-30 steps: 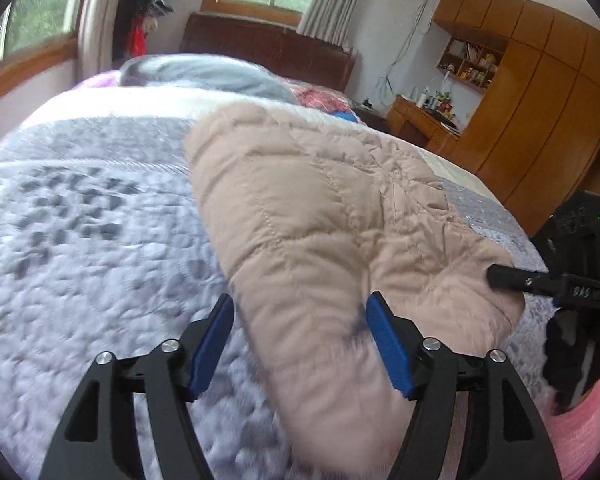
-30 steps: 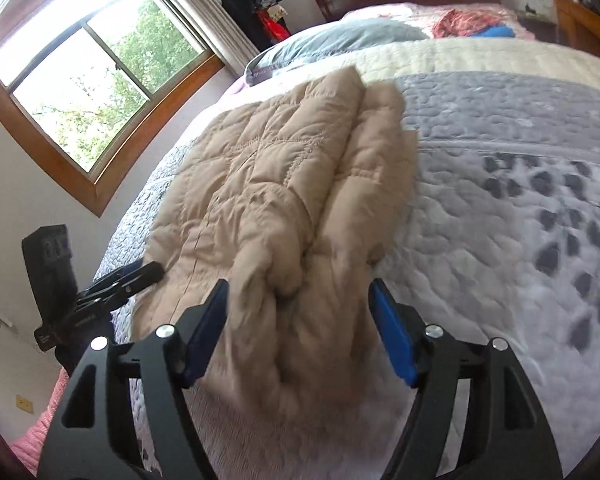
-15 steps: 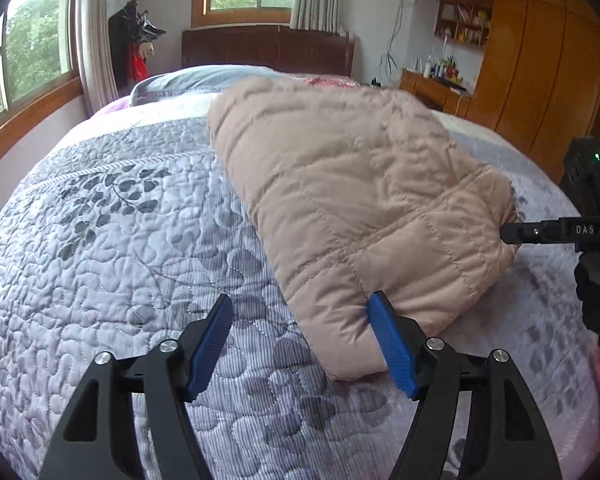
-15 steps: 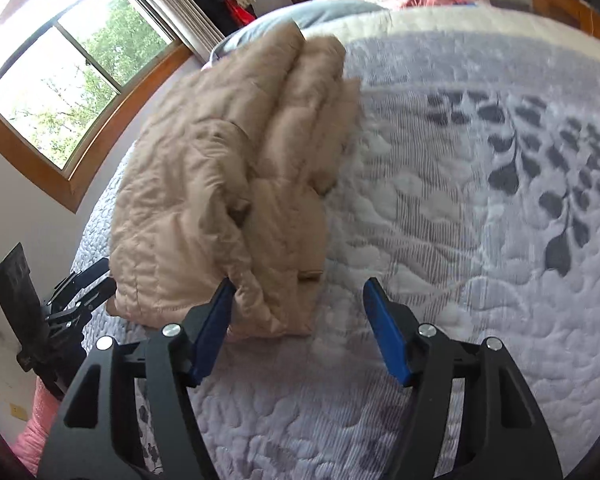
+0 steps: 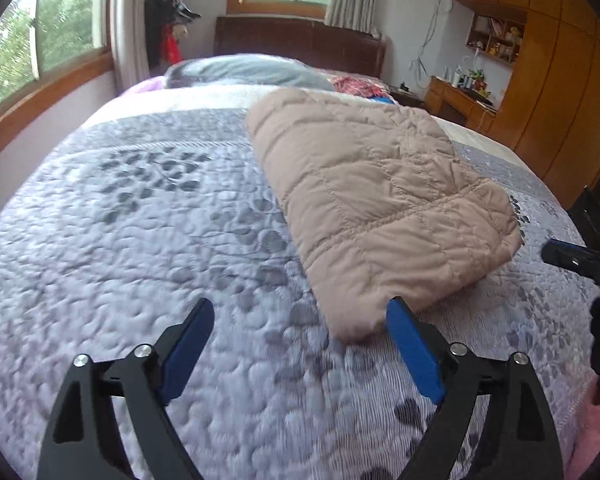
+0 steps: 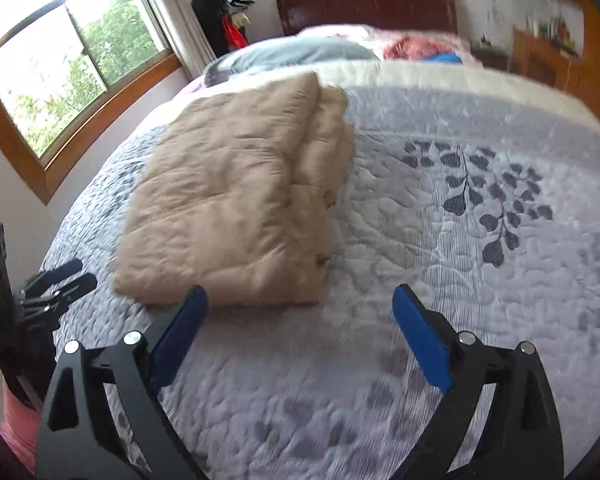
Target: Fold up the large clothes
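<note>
A single tan quilted jacket (image 5: pixel 384 204) lies folded into a thick oblong bundle on the grey leaf-patterned bedspread (image 5: pixel 140 240), filling the centre right of the left wrist view and the centre left of the right wrist view. Both pairs of tongs have just been opening and stand wide with nothing between their blue pads: the left tongs (image 5: pixel 300 344) hang at the bottom of their frame with the right pad just beside the bundle's near corner, and the right tongs (image 6: pixel 300 332) sit low in their frame, just short of the bundle's near edge.

The jacket looks soft, puffy and light, likely to spring back and slump if released loosely; its smooth shell may slide between the pads. The firmest hold would probably be a near corner where several stitched layers stack, pinched deep rather than at the edge.

Counted: one jacket, two pairs of tongs, one grey pillow (image 5: pixel 248 72) at the top centre, one dark headboard (image 5: pixel 300 40) behind it. A red-patterned cloth (image 6: pixel 412 46) beside the pillow is too blurred to identify.
</note>
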`<action>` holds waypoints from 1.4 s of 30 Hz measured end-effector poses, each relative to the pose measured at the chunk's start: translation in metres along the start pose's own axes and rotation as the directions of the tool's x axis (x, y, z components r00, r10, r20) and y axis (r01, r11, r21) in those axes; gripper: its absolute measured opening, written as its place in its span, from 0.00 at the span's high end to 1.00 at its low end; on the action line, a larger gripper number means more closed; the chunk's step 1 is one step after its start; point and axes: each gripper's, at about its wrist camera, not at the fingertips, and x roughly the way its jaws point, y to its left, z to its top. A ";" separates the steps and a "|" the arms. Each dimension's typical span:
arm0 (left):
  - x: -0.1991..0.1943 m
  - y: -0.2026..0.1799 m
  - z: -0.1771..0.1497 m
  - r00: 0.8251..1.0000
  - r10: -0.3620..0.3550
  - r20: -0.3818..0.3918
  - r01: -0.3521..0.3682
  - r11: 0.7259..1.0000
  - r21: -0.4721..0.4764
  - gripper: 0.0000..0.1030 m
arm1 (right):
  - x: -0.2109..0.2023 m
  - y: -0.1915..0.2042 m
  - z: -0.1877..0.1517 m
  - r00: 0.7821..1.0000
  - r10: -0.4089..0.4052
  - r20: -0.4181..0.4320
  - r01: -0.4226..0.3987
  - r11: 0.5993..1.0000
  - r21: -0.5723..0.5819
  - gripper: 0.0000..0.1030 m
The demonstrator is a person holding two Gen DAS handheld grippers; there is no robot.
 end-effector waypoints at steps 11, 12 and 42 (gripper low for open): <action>-0.075 -0.008 -0.030 0.992 0.111 0.065 -0.112 0.994 0.012 0.04 | -0.049 0.050 -0.054 0.992 -0.127 0.026 0.127 0.992 -0.019 0.04; -0.081 -0.007 -0.033 0.991 0.112 0.071 -0.113 0.994 0.006 0.04 | -0.054 0.054 -0.059 0.991 -0.130 0.030 0.131 0.991 -0.018 0.04; -0.128 -0.021 -0.073 0.987 0.131 0.094 -0.135 0.991 0.028 0.04 | -0.090 0.089 -0.106 0.974 -0.218 0.061 0.218 0.976 0.006 0.04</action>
